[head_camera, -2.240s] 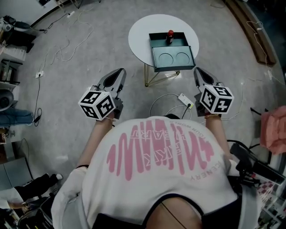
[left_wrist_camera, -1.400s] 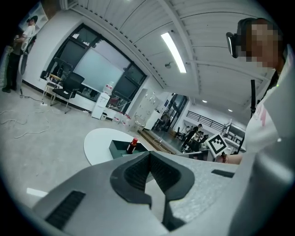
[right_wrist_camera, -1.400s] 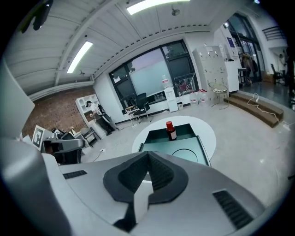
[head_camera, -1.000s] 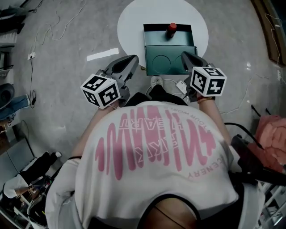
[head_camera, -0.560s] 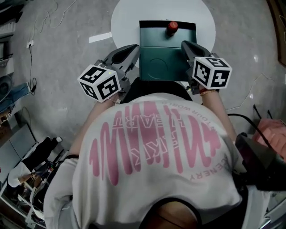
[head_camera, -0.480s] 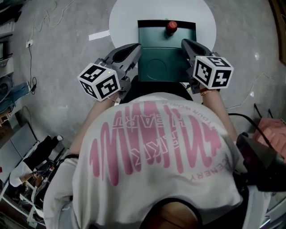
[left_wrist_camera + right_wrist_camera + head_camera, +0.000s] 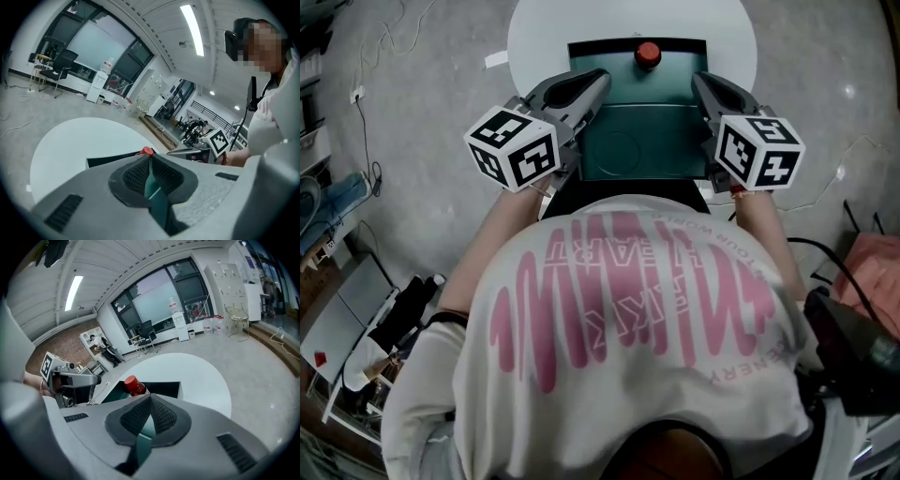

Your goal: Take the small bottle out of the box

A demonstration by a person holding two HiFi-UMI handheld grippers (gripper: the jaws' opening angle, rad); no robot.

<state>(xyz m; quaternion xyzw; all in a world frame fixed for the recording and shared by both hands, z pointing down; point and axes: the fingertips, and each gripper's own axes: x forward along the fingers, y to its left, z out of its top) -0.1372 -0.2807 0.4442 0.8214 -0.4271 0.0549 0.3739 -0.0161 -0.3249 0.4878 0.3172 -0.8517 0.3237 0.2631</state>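
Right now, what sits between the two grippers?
The open green box, seen in the head view; the small bottle stands in its far end.

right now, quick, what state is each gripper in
left gripper: closed, jaws together, holding nothing
right gripper: closed, jaws together, holding nothing
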